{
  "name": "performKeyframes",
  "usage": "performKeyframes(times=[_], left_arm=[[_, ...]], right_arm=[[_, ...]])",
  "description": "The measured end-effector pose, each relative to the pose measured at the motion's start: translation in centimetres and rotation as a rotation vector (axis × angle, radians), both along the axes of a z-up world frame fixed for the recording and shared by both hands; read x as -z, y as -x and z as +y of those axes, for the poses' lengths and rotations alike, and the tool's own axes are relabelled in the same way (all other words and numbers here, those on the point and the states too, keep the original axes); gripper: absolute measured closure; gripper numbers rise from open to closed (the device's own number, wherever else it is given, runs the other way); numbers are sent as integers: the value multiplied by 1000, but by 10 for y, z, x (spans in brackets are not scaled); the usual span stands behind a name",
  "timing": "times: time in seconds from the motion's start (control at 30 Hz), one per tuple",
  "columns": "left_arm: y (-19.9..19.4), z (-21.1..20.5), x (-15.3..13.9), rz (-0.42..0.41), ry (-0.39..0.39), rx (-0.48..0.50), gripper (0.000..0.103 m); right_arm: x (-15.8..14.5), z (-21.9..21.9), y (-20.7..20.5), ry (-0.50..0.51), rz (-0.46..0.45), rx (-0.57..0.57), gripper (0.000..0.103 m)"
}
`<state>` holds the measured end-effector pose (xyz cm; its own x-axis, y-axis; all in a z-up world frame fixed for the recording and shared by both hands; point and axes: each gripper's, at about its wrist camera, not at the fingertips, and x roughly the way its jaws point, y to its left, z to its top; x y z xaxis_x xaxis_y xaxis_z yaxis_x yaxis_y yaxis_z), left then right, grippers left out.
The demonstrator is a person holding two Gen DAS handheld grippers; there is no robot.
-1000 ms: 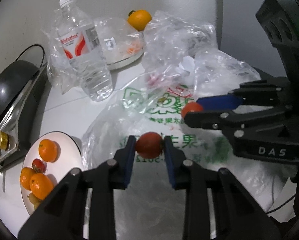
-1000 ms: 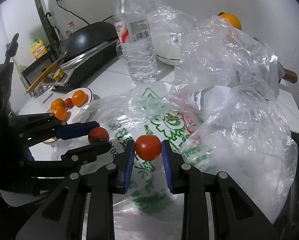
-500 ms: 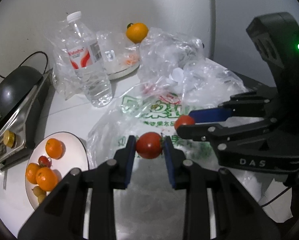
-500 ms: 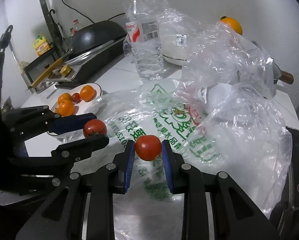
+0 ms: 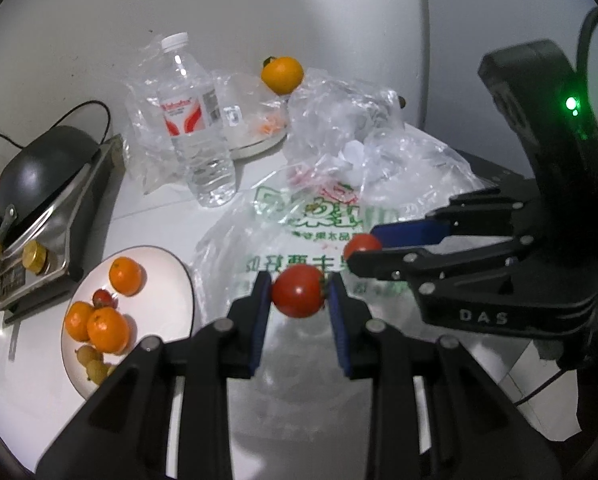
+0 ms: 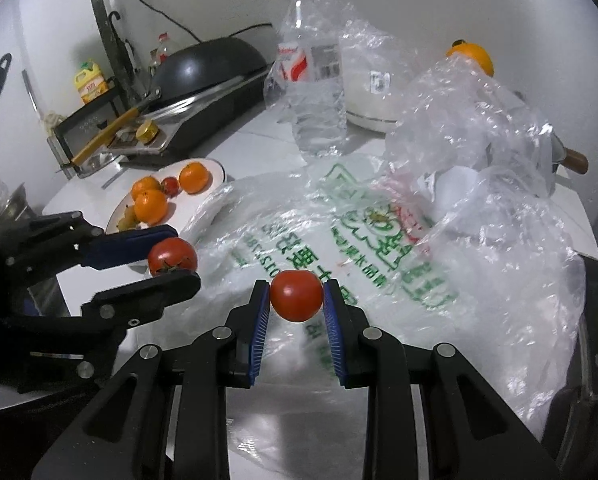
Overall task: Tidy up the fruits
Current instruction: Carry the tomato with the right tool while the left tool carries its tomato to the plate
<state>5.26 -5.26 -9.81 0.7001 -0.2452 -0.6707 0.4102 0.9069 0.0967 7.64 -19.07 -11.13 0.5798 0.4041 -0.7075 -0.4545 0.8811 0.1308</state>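
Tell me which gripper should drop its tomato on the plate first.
Left, probably. The left gripper and the right gripper are each shut on a tomato, but the white plate of oranges lies beside the left one, while the right would have to reach across it.

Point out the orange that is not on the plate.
It is the lone orange at the back by the wall, behind the crumpled clear bags. The other three oranges lie together on the white plate.
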Motion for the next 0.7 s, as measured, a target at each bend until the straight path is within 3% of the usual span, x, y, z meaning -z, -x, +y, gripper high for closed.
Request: performKeyframes(times=[0.7], left_arm=[[35,64,-3,-19,50,-88,74]], right_arm=[[-11,57,15,56,-24,-66,74]])
